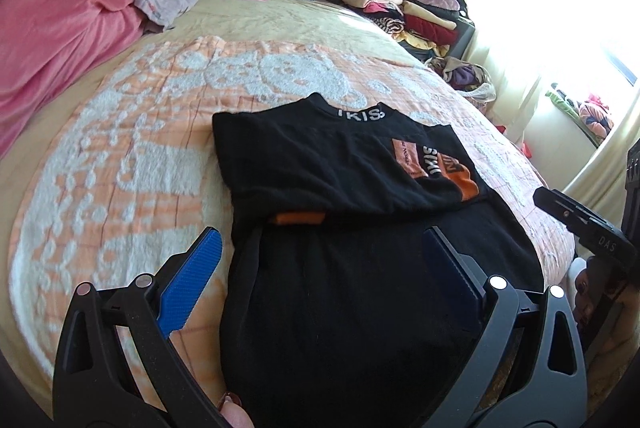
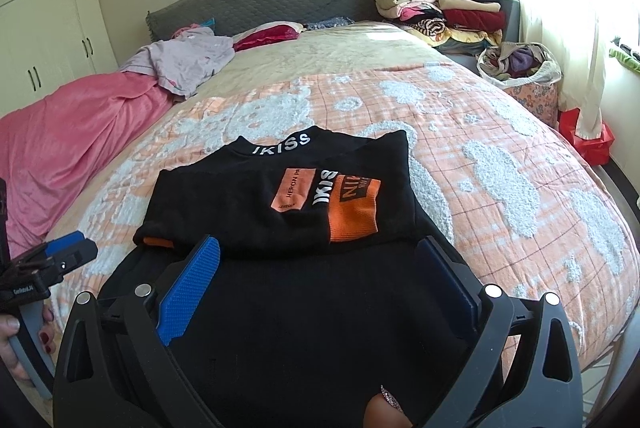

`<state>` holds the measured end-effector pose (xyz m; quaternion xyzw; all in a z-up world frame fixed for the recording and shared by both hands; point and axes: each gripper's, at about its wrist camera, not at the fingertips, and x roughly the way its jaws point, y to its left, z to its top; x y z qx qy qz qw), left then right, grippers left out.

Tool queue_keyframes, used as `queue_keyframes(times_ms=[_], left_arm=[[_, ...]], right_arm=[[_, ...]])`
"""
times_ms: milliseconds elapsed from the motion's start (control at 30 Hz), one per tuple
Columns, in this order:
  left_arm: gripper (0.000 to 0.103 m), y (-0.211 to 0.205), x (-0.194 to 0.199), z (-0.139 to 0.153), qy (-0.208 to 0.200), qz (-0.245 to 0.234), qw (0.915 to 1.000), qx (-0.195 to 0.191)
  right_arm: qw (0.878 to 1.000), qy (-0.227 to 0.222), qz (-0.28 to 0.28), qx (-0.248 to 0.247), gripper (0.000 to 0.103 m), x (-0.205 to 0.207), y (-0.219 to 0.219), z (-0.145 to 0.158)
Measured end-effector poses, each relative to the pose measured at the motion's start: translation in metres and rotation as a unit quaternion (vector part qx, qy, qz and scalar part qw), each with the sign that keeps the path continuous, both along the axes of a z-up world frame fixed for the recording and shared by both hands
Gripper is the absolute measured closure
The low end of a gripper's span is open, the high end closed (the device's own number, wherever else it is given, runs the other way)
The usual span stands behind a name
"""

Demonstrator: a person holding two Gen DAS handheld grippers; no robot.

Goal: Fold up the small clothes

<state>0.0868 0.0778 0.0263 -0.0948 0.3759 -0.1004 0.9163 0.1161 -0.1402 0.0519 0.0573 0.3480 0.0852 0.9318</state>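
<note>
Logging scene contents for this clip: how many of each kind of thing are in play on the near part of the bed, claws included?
Black top: 1
Claws, both open, clear of the top: 2 (left claw, right claw)
Patterned blanket under the top: 1
Total: 4

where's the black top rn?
Black top lies partly folded on the orange-and-white blanket, near the bed's foot, centre of both wrist views, ahead of both open grippers.
</note>
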Motion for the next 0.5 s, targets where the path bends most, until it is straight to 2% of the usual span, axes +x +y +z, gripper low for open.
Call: queue_keyframes(times_ms=[500], left_arm=[[0.010,0.014,-0.037,0.005,-0.013,0.038,0.9992,-0.004]], right_arm=[[1.000,-0.013,0.005,0.000,0.005,-0.026,-0.009,0.008]])
